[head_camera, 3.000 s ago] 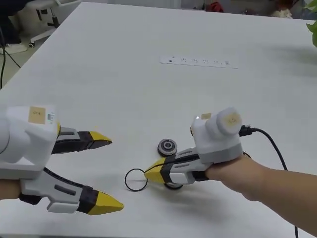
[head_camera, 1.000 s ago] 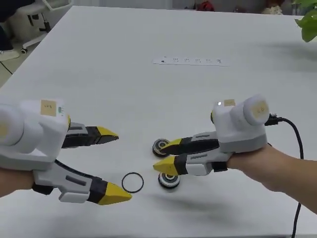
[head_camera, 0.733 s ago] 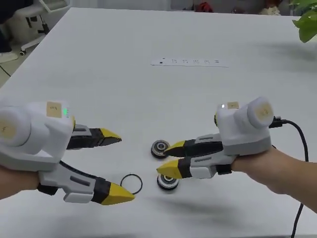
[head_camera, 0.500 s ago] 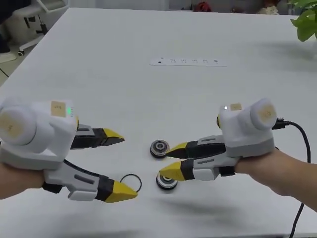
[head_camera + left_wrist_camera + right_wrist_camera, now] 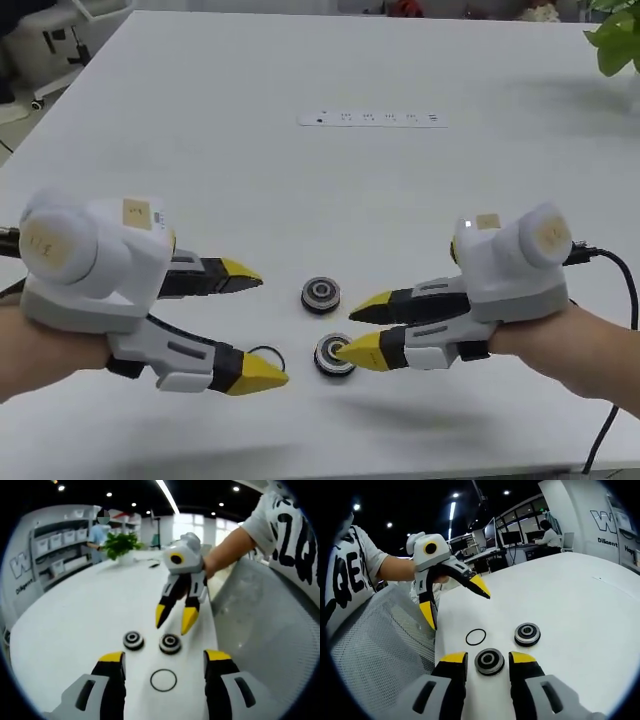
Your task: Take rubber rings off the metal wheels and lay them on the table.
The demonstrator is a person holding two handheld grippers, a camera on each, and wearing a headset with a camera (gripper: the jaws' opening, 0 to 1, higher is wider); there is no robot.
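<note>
A wide white table (image 5: pixel 300 60) fills the head view. Two hand-held grippers with white bodies, black jaws and yellow tips face each other low over it.

The left gripper (image 5: pixel 262 325) has its jaws spread wide apart and holds nothing. The right gripper (image 5: pixel 348 330) has its jaws apart by a smaller gap, also gripping nothing.

A long white power strip (image 5: pixel 372 118) lies flat on the table, well beyond both sets of jaws.

Two small metal wheels sit flat on the table. Each is a silvery disc with a dark outer band and a dark centre. The nearer wheel (image 5: pixel 489 661) lies right between the right gripper's yellow tips. In the right gripper view a thin gap shows on each side, so neither jaw seems to touch it. The other wheel (image 5: pixel 527 634) sits just past those tips, off to one side, apart from the first.

A rubber ring (image 5: pixel 163 680) lies loose and flat on the table. It is a thin black circle with bare white table showing through it. In the left gripper view it rests between the left jaws, a little behind their tips and touching neither. Both wheels sit just ahead of those tips.
</note>
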